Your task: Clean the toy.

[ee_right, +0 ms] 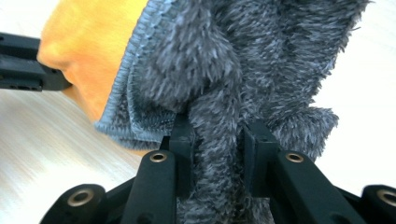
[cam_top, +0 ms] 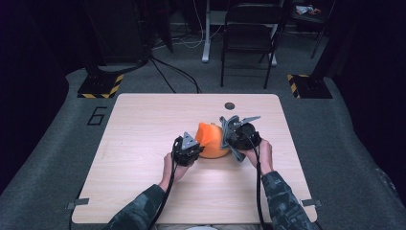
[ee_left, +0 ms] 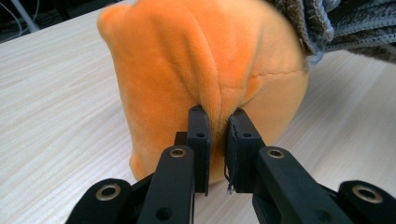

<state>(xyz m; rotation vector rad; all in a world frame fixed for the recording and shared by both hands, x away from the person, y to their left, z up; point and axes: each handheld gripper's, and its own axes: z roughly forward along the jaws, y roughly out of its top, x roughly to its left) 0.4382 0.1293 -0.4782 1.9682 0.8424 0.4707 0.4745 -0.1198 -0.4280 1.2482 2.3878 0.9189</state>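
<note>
Orange plush (cam_top: pixel 210 141) is sitting on the desk (cam_top: pixel 143 143) just right of centre, between the two hands. A grey fleece cloth (cam_top: pixel 231 125) is lying against its right side and partly over it; in the right gripper view the cloth's stitched hem (ee_right: pixel 122 77) is lapping the orange fabric.

Left tongs (cam_top: pixel 187 149) are pinching a fold of the plush's skin. In the left gripper view the jaws are standing nearly together, with a ridge of orange pile (ee_left: pixel 218 105) gathered between the pads. Grip looks firm, on a small bite.

Right tongs (cam_top: pixel 238 136) are clamping a thick fold of the grey cloth (ee_right: pixel 219 140); the jaws are sitting narrowly apart with fur bulging out on both sides.

Step in hand, as I judge it: each hand is gripping its own piece, the left anchoring the plush while the right is working the cloth. Whether the cloth is going on as a cover or coming off, I cannot tell.

Next move is calling for the left to hold steady against the pull, and for the right to draw the cloth along the plush's curve, not straight across. Risk: the left's shallow pinch slipping, the plush dragging.
</note>
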